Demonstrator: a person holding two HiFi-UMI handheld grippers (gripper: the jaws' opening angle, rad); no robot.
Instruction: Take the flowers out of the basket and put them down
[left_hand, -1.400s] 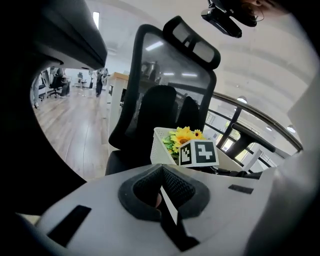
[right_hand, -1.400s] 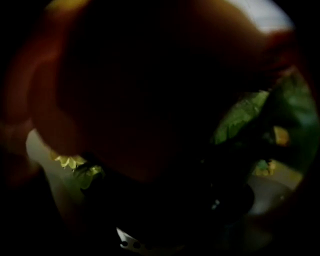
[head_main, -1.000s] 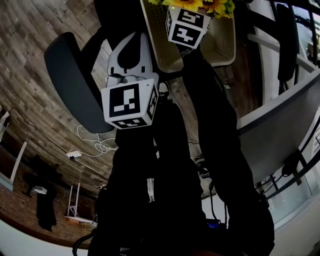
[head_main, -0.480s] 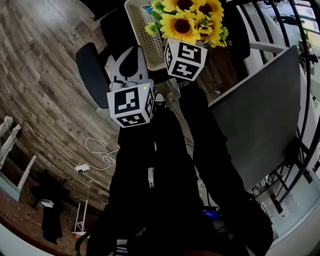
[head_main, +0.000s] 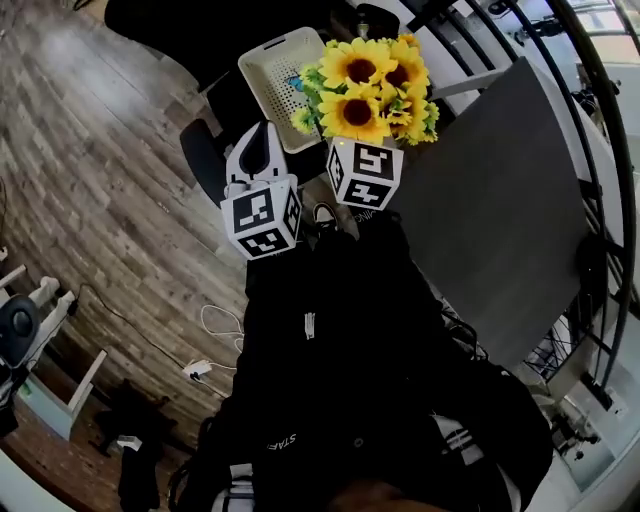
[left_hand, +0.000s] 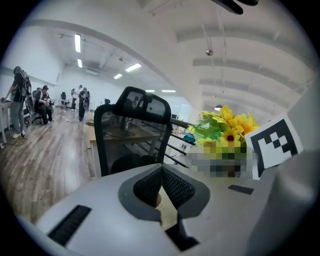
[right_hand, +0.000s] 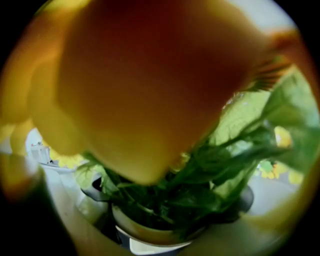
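Note:
A bunch of yellow sunflowers (head_main: 366, 88) with green leaves is held up between the white perforated basket (head_main: 272, 70) and the grey table (head_main: 495, 200). My right gripper (head_main: 362, 142) is shut on the bunch's stems, and its marker cube sits just below the blooms. In the right gripper view, green stems and leaves (right_hand: 190, 190) fill the space between the jaws, and a blurred yellow petal (right_hand: 150, 85) covers most of the picture. My left gripper (head_main: 262, 130) hangs by the basket's near corner, its pads (left_hand: 172, 187) meeting at the tip.
A black office chair (left_hand: 132, 130) stands ahead of the left gripper, beside the basket. The floor is wood plank (head_main: 90, 180), with a white cable (head_main: 225, 325) lying on it. Railings (head_main: 600, 150) run past the table's far side. People stand far off (left_hand: 20, 100).
The head view has swung, bringing the table into sight. The sunflowers, first at the top edge over the basket, now sit to the basket's right by the table. The left gripper stays shut.

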